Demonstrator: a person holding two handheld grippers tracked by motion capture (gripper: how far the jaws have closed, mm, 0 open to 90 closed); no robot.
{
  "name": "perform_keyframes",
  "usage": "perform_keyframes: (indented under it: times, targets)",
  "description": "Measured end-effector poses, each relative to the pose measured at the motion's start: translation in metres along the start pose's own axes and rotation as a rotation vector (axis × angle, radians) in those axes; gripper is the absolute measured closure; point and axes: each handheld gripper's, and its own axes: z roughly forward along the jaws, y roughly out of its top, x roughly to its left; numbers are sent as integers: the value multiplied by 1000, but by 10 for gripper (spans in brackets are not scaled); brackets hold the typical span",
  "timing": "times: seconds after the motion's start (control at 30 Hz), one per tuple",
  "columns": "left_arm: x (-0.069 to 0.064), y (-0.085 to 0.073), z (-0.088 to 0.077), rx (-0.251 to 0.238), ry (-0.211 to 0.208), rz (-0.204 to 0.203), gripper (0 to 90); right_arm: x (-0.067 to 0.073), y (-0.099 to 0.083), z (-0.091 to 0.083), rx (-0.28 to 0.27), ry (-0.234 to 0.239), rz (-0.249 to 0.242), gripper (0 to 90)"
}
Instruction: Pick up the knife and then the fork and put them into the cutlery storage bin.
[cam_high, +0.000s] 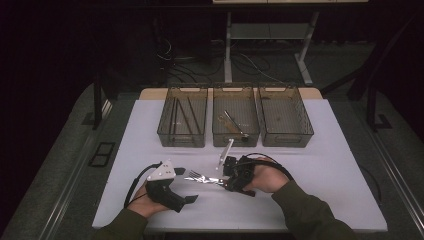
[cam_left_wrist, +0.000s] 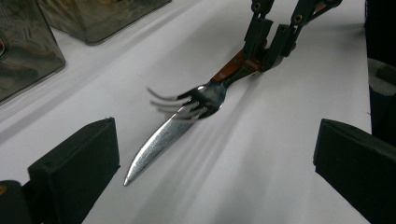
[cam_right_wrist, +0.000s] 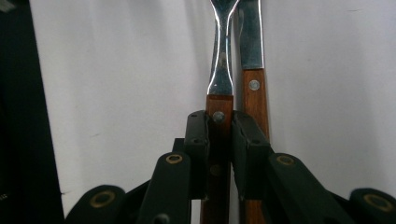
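Your right tongs (cam_right_wrist: 219, 140) are pinching the brown wooden handle of the fork (cam_right_wrist: 220, 70). The two black pads sit tight on each side of the handle, just below its little metal rivet. In the high view your right tongs (cam_high: 223, 182) point to the left, low over the white desk (cam_high: 325, 165), and the fork (cam_high: 197, 176) sticks out from them with its prongs toward your other hand.

A knife (cam_right_wrist: 252, 56) with the same kind of wooden handle lies on the desk right beside the fork. Its handle runs along the outside of one pad, not between the pads. In the left gripper view the fork (cam_left_wrist: 187, 102) has its prongs over the shiny knife (cam_left_wrist: 154, 144) blade, and the blade tip points toward your left tongs. I cannot tell if the fork rests on the knife or is just above it.

Your left tongs (cam_left_wrist: 215, 168) are spread wide apart, with nothing between them. In the high view they (cam_high: 186, 185) sit near the front left of the desk, close to the fork's prongs but not touching them.

Farther back on the desk stand three see-through bins in a row. The left bin (cam_high: 165, 131) has long dark sticks in it. The middle bin (cam_high: 220, 137) has some cutlery in it. The right bin (cam_high: 305, 131) stands just beside it.
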Motion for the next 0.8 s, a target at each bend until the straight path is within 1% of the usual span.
perform_keyframes:
  times: [0.13,0.27,0.3,0.43,0.67,0.7,0.8]
  targets:
    - [0,0,0,0,0,-1,0,-3,-8,-4,-44,15,29,777]
    - [0,0,0,0,0,-3,0,-5,-16,-8,-89,28,44,777]
    - [0,0,0,2,0,-2,0,-7,-18,-9,-99,24,42,777]
    - [0,0,1,3,-1,-3,0,-10,-26,-14,-137,30,69,777]
    - [0,0,0,-1,-2,-6,0,-16,-39,-24,-181,25,111,777]
    - [0,0,0,-1,-2,-6,0,-17,-41,-25,-184,22,111,777]
    - [1,0,-1,-1,-1,-8,0,-19,-46,-30,-199,20,137,777]
